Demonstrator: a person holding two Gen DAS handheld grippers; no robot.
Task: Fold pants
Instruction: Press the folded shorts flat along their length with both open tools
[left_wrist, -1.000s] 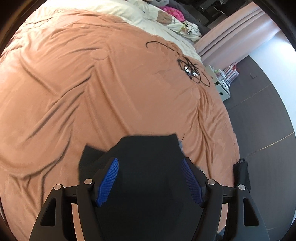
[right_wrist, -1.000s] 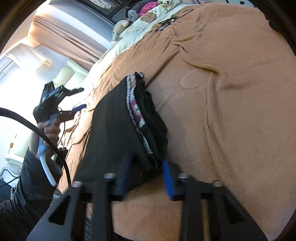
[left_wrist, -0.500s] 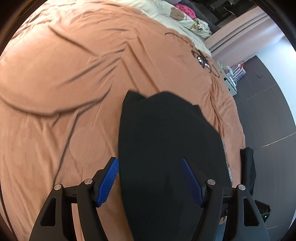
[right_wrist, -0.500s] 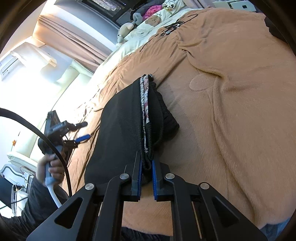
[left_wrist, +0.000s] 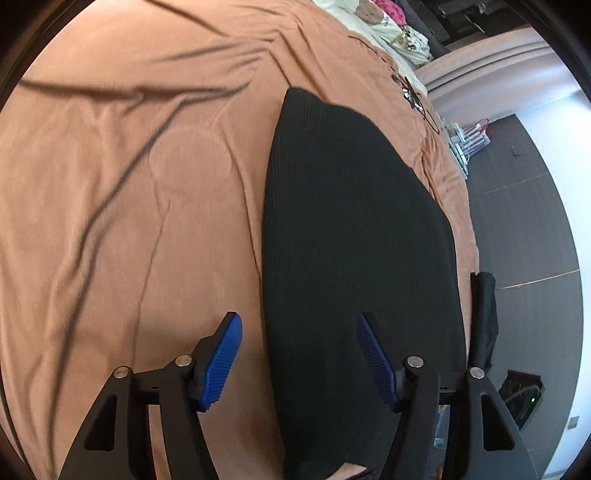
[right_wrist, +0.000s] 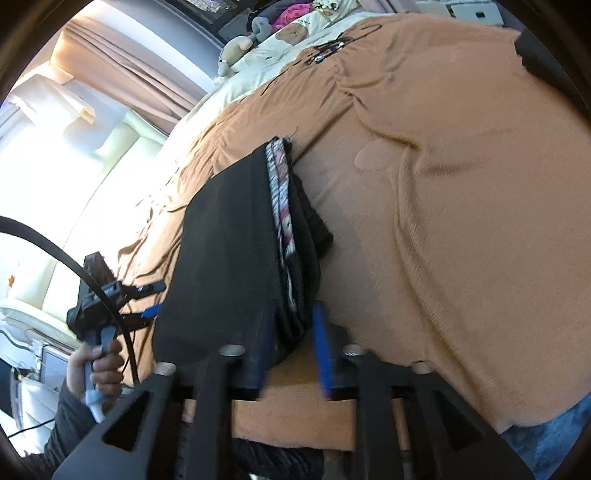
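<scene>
Pants (right_wrist: 236, 254) — black, folded, lay near the bedspread's (right_wrist: 461, 192) near edge, right gripper (right_wrist: 291, 350) just opening, waistband between its parted pads, left gripper (left_wrist: 297, 362) narrowing, open — gripping nothing.

Black tool (left_wrist: 297, 325) arms (blue ribbed pads (left_wrist: 221, 363)), silver screws.

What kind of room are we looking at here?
Most likely a bedroom: black pants lie on a bed under an orange blanket, with stuffed toys by a bear-print pillow and curtains at the window.
</scene>
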